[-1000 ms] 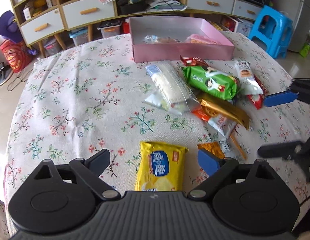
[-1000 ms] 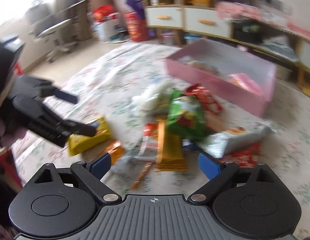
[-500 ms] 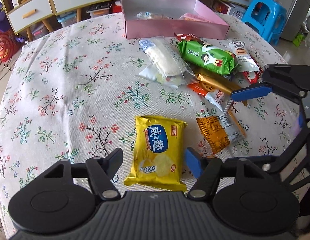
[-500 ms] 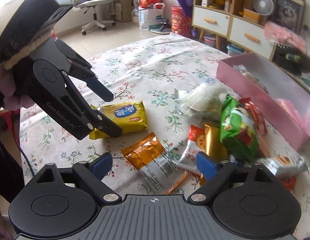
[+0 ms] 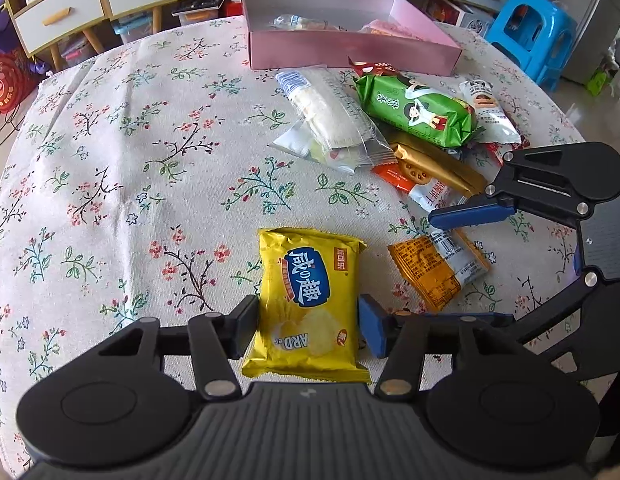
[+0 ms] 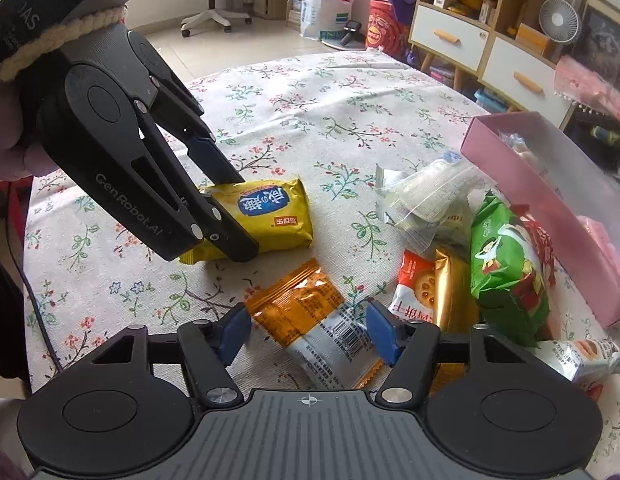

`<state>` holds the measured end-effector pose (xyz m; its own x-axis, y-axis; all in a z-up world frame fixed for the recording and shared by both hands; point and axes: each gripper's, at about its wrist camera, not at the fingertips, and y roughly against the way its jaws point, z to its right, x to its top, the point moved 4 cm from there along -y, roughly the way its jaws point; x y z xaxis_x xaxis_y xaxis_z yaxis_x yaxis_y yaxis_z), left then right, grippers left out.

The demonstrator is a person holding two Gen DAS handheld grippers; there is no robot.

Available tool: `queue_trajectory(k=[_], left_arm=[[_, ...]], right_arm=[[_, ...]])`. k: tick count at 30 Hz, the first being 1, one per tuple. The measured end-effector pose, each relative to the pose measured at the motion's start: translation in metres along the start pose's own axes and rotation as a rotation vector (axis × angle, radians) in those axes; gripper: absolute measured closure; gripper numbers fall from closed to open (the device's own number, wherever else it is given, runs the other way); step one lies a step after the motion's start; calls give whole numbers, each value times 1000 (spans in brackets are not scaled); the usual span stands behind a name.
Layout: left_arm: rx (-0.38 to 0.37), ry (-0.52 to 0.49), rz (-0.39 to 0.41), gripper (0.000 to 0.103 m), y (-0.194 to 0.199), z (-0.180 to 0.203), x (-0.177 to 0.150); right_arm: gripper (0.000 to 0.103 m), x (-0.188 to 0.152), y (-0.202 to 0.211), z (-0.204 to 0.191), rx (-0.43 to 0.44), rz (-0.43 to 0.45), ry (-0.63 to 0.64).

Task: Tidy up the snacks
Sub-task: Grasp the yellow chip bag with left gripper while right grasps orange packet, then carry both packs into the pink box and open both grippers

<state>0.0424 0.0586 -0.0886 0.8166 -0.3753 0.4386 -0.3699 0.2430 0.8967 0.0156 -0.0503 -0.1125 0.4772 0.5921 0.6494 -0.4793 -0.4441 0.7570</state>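
Meanwhile, on the floral tablecloth [image 5: 109, 168], both hand-held grippers are closing, seemingly ungripped: left [image 5: 307, 326] around yellow packet [image 5: 307, 304], right [image 6: 307, 334] around orange packet [image 6: 310, 320].

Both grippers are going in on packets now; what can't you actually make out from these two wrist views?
- Yellow packet: near end hidden by left gripper body, left view; jaws closing around it, pad contact unclear.
- Orange packet: near end behind right gripper, right view; jaws closing, contact unclear.
- Pink box: contents too small, front wall hides them, left view.
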Motion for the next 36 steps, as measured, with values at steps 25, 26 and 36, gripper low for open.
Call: queue_trajectory(k=[25, 26, 36], left_arm=[[14, 134, 90, 57, 19, -19, 24], [14, 140, 95, 57, 20, -19, 26], [13, 163, 108, 57, 20, -19, 36]], right_arm=[[65, 21, 17, 16, 12, 69, -132], [65, 22, 17, 18, 15, 72, -145], [88, 26, 27, 36, 18, 99, -244]])
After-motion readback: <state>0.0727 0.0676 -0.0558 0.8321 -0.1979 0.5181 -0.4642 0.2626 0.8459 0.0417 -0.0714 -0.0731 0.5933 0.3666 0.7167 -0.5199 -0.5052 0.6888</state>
